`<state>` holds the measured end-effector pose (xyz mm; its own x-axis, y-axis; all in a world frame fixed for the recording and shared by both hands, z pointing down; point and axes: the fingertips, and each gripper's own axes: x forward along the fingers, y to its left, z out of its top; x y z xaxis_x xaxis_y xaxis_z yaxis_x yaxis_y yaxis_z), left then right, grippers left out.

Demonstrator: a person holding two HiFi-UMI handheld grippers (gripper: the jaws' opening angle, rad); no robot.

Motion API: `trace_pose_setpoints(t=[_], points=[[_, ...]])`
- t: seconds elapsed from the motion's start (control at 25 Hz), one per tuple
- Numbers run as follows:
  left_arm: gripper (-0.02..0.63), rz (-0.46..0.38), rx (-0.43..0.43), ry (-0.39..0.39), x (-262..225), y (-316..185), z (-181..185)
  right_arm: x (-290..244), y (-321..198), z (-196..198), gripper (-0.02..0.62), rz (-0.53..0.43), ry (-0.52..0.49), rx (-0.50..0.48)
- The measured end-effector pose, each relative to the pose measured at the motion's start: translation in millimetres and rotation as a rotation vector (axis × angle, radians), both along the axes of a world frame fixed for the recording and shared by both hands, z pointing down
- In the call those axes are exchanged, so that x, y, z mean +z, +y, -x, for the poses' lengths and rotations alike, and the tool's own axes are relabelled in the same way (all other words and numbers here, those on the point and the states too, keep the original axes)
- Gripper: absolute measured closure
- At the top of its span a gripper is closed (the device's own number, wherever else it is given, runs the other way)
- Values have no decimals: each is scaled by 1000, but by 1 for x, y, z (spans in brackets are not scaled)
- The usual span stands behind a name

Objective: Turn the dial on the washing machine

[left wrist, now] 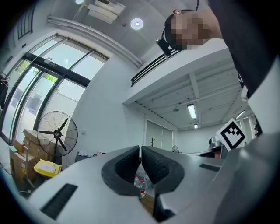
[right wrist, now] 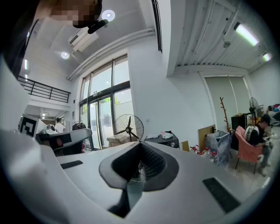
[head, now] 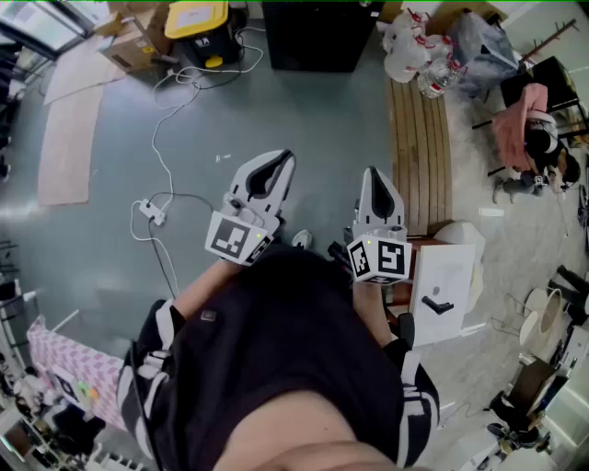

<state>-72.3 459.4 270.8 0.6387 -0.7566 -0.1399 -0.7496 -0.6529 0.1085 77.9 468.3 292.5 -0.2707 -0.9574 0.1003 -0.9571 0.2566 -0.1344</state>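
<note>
No washing machine or dial shows in any view. In the head view both grippers are held close to the person's body, pointing away over the grey floor. The left gripper (head: 279, 164) has its jaws together and nothing between them; in its own view the left gripper (left wrist: 140, 149) points level across the room, its ribbed pads meeting. The right gripper (head: 374, 177) is also shut and empty, and in its own view the right gripper (right wrist: 139, 145) faces the tall windows.
A white box with a black handle (head: 445, 285) stands by the person's right side, behind a slatted wooden bench (head: 421, 147). Bottles (head: 412, 51), a black cabinet (head: 317, 32) and a yellow-lidded box (head: 197, 20) line the far side. A cable with a plug strip (head: 151, 212) lies left. A standing fan (right wrist: 128, 127) is by the windows.
</note>
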Motion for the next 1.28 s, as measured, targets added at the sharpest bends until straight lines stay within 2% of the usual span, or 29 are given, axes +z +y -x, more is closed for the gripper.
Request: trace_pose_setpoints(t=[0.4, 0.64, 0.68, 0.76, 0.96, 1.28], points=[[572, -1, -7, 32, -2, -7, 3, 1, -5, 2, 572, -2, 9, 10], [572, 2, -7, 33, 0, -13, 9, -8, -10, 2, 569, -62, -27, 35], [572, 10, -7, 35, 2, -14, 9, -1, -13, 2, 547, -47, -36, 38], [572, 15, -5, 29, 6, -15, 10, 12, -18, 4, 419, -6, -48, 37], [572, 31, -4, 13, 13, -24, 25, 23, -27, 17, 417, 35, -37, 43], [572, 39, 10, 34, 20, -64, 72, 32, -65, 59, 417, 56, -20, 68]])
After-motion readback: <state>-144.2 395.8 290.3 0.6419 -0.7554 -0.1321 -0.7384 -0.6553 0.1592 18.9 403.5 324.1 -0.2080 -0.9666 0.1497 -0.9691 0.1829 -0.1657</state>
